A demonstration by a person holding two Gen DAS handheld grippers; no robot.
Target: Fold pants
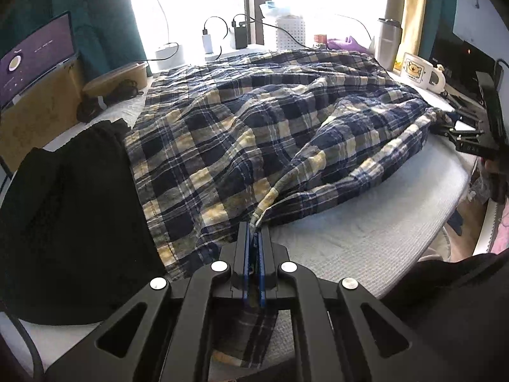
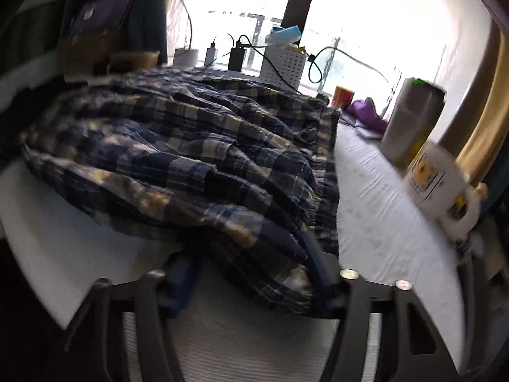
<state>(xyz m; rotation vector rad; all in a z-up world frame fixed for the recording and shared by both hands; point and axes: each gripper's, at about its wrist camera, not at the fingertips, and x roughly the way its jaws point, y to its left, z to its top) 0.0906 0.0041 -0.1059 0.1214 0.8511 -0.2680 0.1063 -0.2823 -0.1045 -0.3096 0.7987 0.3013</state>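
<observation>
Pants: crumpled navy-and-yellow plaid cotton pants [image 1: 254, 127] spread over the white textured surface [image 1: 366, 222].
Left tool [image 1: 253, 238]: pressed together, pinching a hem fold.
Right tool [image 2: 251, 270]: spread, cloth between the fingers.

A black garment [image 1: 70, 222] lies at nine o'clock on the white table cover [image 1: 366, 222]. At ten sits a lit monitor [image 1: 35, 60]. Toward two stand a steel tumbler [image 1: 386, 44] and a white bear mug [image 1: 420, 71]. At twelve, a white perforated bin [image 1: 290, 33].

Nothing legible; print on the mug [image 1: 413, 71] and screen [image 1: 35, 57] too small.
</observation>
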